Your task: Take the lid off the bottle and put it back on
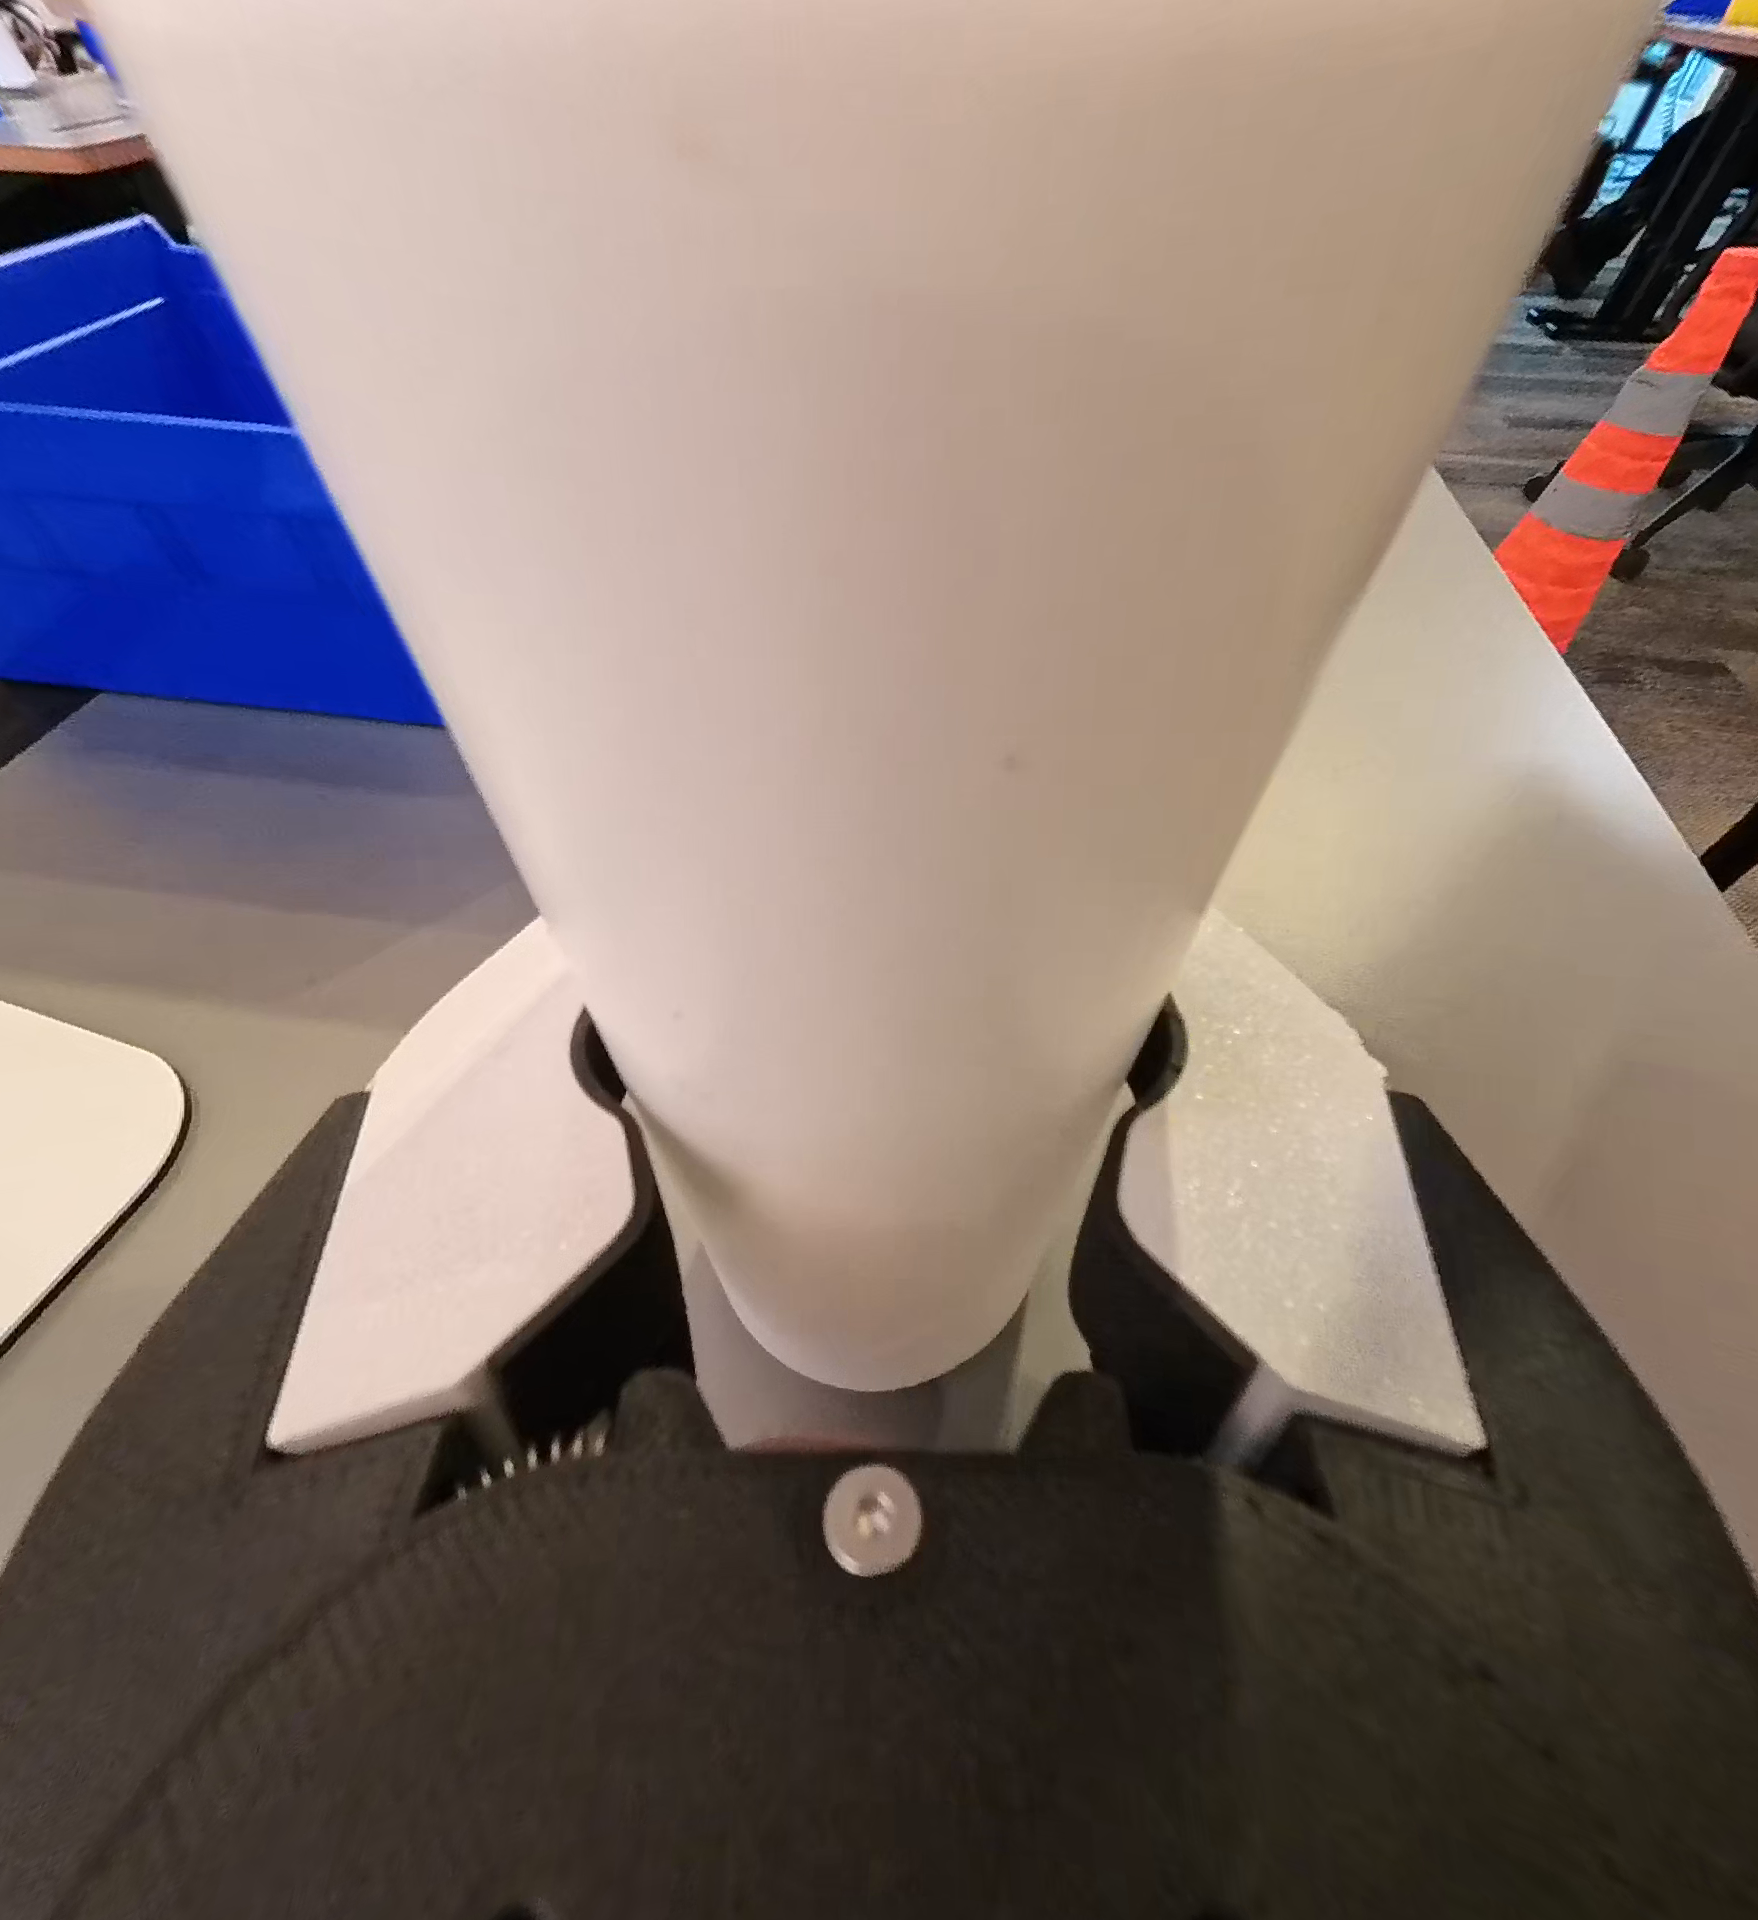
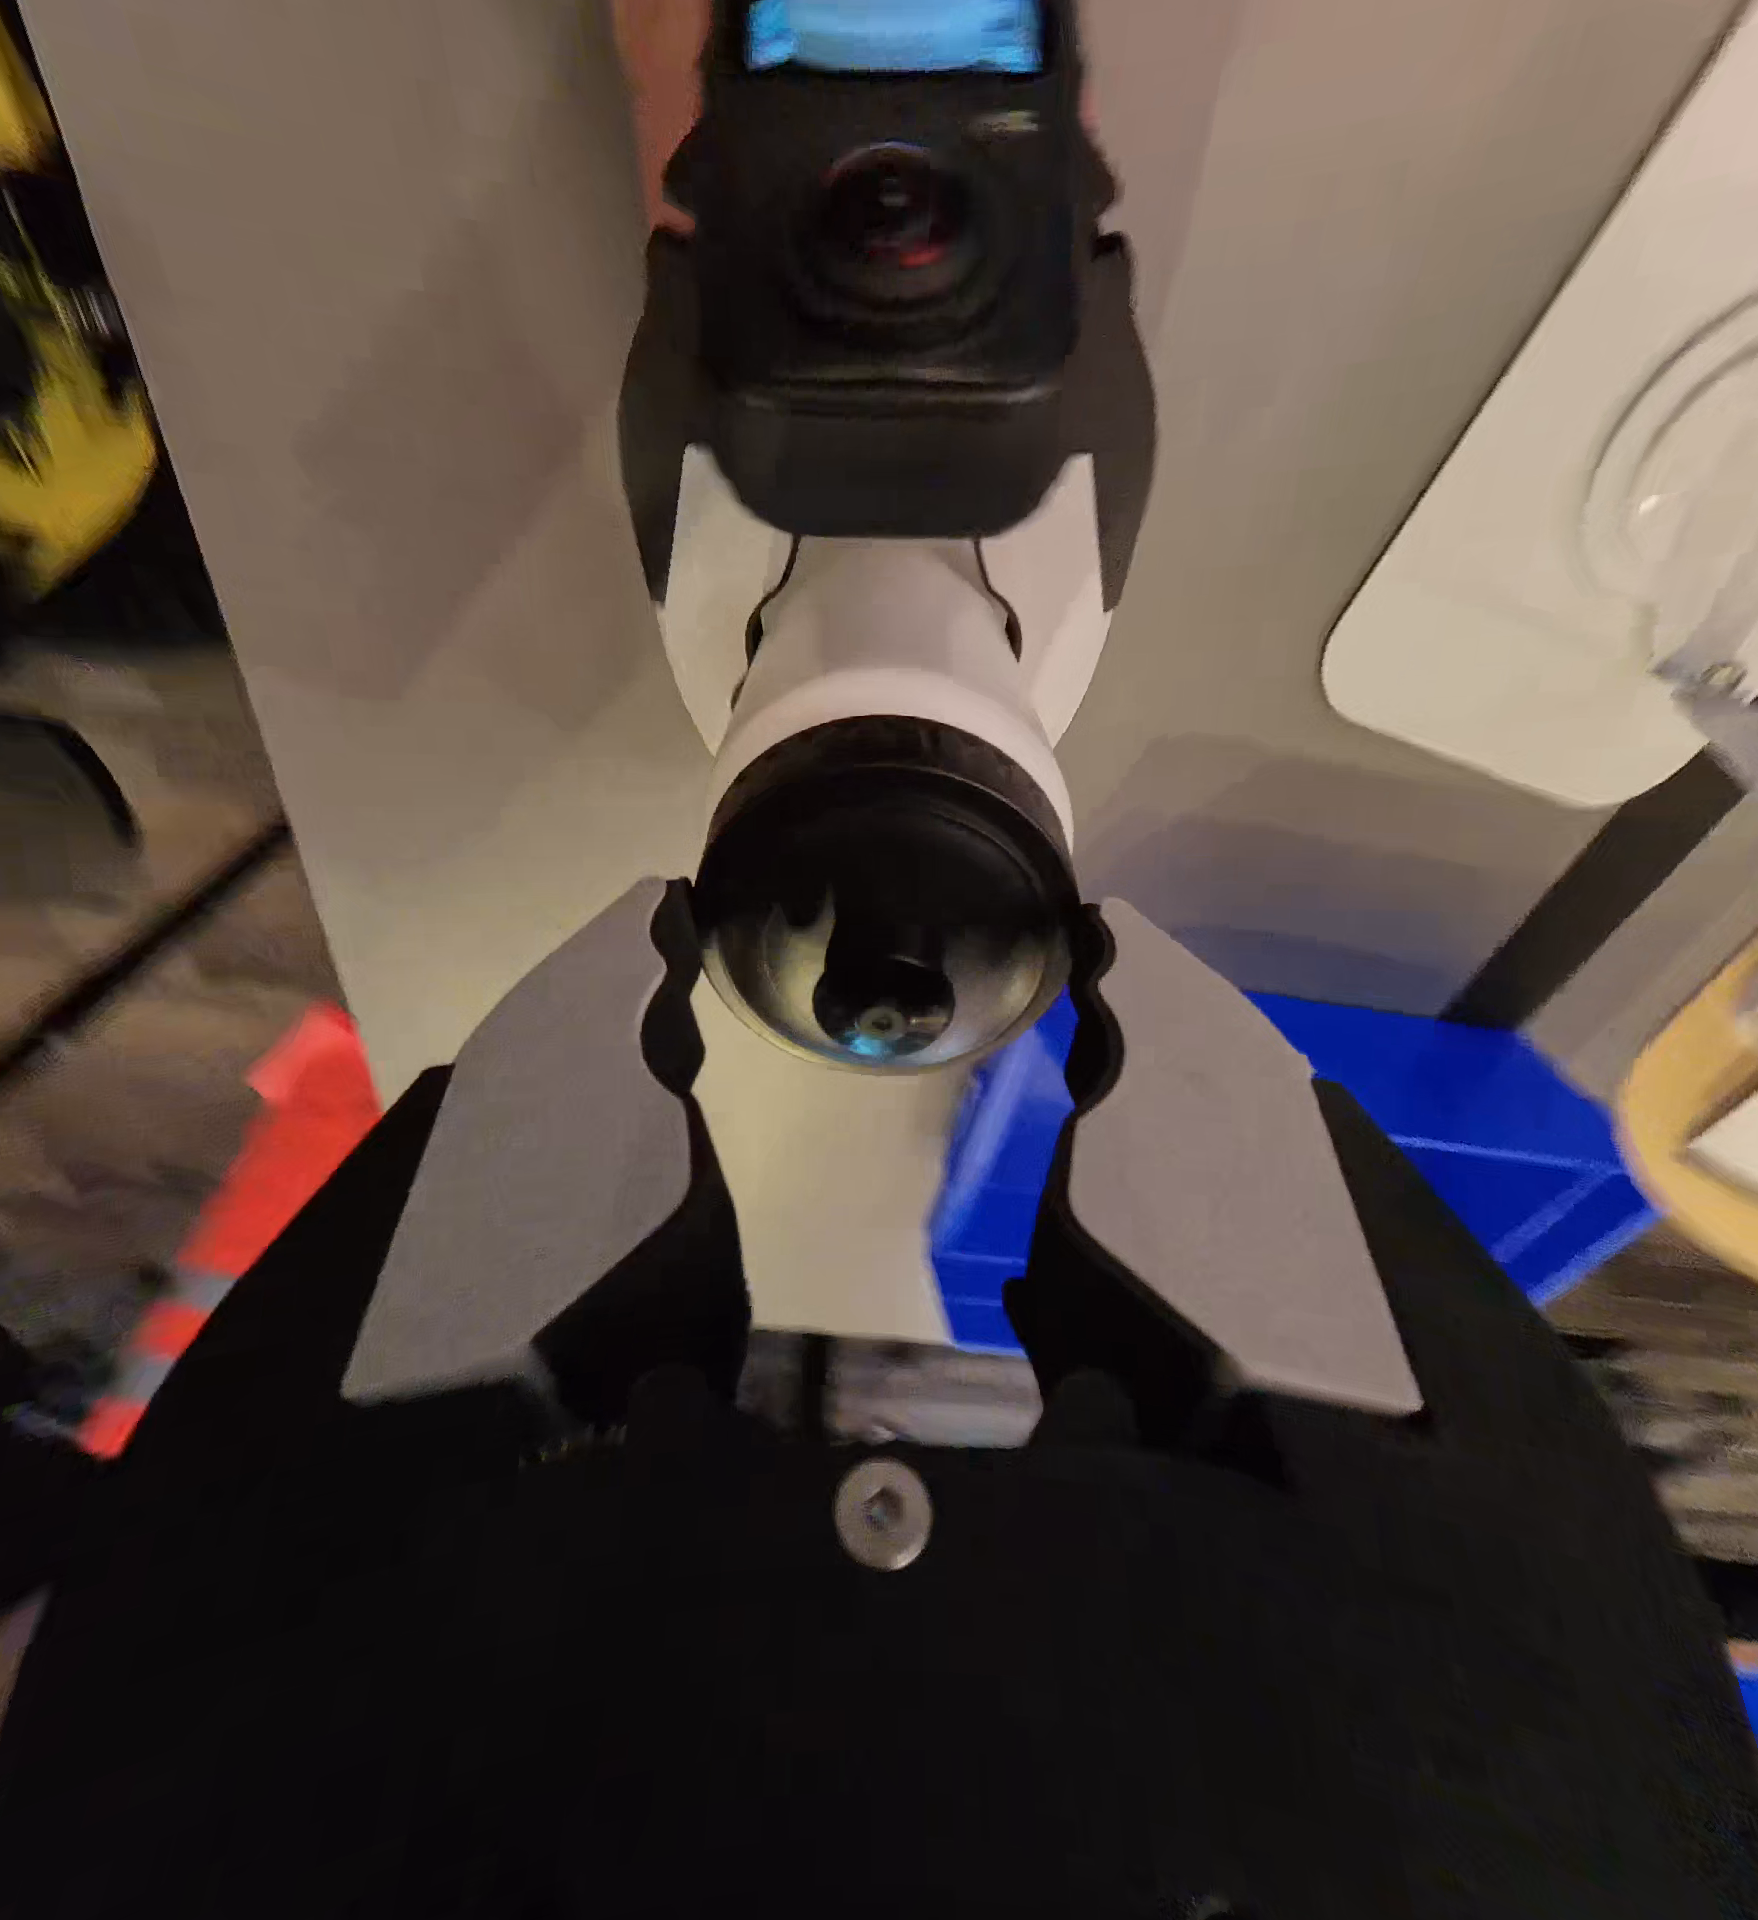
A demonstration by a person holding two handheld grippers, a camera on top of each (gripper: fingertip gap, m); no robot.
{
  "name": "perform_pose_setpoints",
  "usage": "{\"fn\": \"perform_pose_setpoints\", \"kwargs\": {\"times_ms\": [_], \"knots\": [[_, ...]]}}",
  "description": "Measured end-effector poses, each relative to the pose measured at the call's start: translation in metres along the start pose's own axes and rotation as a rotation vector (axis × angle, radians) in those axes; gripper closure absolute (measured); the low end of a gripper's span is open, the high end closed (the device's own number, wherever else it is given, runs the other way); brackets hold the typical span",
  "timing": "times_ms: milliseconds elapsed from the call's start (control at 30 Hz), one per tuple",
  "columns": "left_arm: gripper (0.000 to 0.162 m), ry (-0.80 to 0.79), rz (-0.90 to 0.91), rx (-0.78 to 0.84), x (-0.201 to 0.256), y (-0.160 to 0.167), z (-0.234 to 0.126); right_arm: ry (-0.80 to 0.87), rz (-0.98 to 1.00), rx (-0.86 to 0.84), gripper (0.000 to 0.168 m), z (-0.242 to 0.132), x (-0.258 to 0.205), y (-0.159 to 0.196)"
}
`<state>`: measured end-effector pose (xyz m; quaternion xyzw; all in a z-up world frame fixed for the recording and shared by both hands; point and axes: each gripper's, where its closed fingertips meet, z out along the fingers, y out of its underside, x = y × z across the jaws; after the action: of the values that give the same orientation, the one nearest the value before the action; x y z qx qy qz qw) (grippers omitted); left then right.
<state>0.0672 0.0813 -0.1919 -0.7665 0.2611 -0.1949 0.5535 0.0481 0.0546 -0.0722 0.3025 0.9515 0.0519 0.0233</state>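
Your left gripper [image 1: 880,1060] is clamped on the lower body of the tall white plastic bottle [image 1: 854,520], held over the grey table [image 1: 179,852]; a blue plastic bin [image 1: 127,520] sits far left, an orange traffic cone [image 1: 1633,436] far right. Your right gripper [image 2: 880,966] has both fingers [image 2: 542,1122] pressed against the round black lid [image 2: 885,935], which sits on the bottle's neck.
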Motion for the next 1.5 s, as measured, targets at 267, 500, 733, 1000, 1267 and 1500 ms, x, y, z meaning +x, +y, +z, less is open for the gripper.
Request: {"fn": "perform_pose_setpoints", "kwargs": {"times_ms": [267,500,733,1000,1267,1500], "knots": [[0.066,0.002,0.001,0.001,0.0,0.0,0.0,0.161,-0.396,-0.416,0.096,-0.003,0.004,0.006],[0.065,0.006,-0.005,0.003,0.0,0.0,0.0,0.076,0.067,-0.105,0.069,-0.001,-0.002,-0.003],[0.065,0.007,-0.015,0.007,-0.001,0.0,-0.001,-0.077,0.488,0.224,0.097,0.003,0.0,-0.001],[0.065,0.002,-0.006,0.002,-0.001,0.0,0.0,-0.056,0.46,0.267,0.097,0.004,-0.002,-0.002],[0.066,0.002,0.005,-0.005,0.0,0.001,0.0,0.007,-0.082,-0.091,0.097,0.003,-0.002,0.007],[0.066,0.006,-0.021,0.005,-0.003,0.001,-0.002,0.232,-0.456,-0.484,0.097,-0.004,0.013,0.008]]}}
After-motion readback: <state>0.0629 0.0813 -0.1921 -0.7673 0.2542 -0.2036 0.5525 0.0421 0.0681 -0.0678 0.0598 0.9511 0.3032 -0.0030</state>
